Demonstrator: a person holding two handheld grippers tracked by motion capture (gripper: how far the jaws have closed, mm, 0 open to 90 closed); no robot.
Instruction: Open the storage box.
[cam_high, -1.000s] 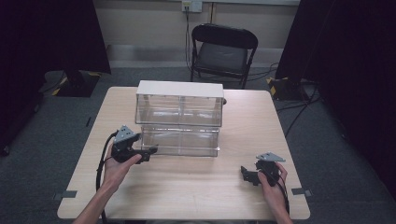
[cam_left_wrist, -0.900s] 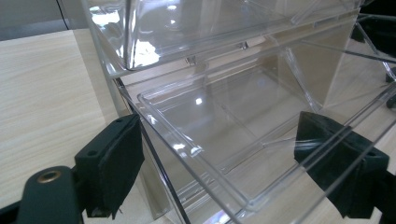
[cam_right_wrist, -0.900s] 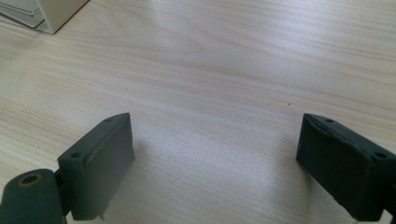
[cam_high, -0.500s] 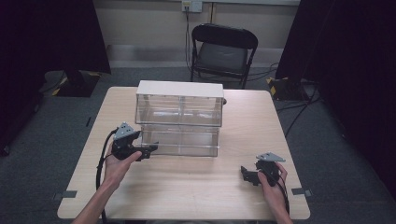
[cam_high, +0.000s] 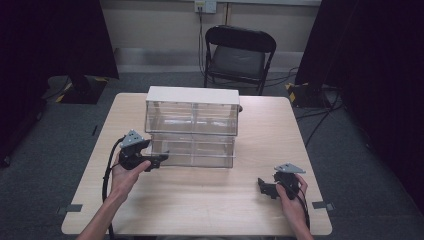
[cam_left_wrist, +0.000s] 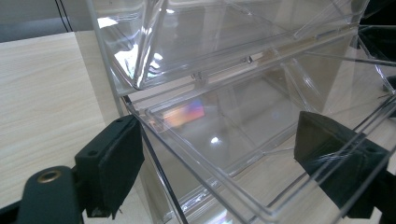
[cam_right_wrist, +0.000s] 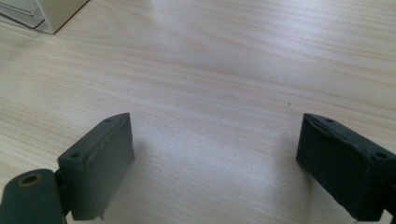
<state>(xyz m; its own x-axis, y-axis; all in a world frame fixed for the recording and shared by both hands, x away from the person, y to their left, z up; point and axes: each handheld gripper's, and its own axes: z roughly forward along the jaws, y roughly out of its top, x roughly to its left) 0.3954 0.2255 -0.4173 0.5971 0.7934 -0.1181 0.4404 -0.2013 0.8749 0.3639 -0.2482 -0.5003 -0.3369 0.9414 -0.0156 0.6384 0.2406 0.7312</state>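
Clear drawer unit (cam_high: 192, 127) sits mid-table (cam_high: 210, 205), white top, two tiers. Left gripper (cam_high: 150, 162) is right up at its lower left corner, jaws spread wide, one outside the corner wall, the other seen through the clear lower drawer (cam_left_wrist: 219, 135); nothing clenched. Right gripper (cam_high: 270, 187) rests well apart near the right front edge, jaws released over bare wood.
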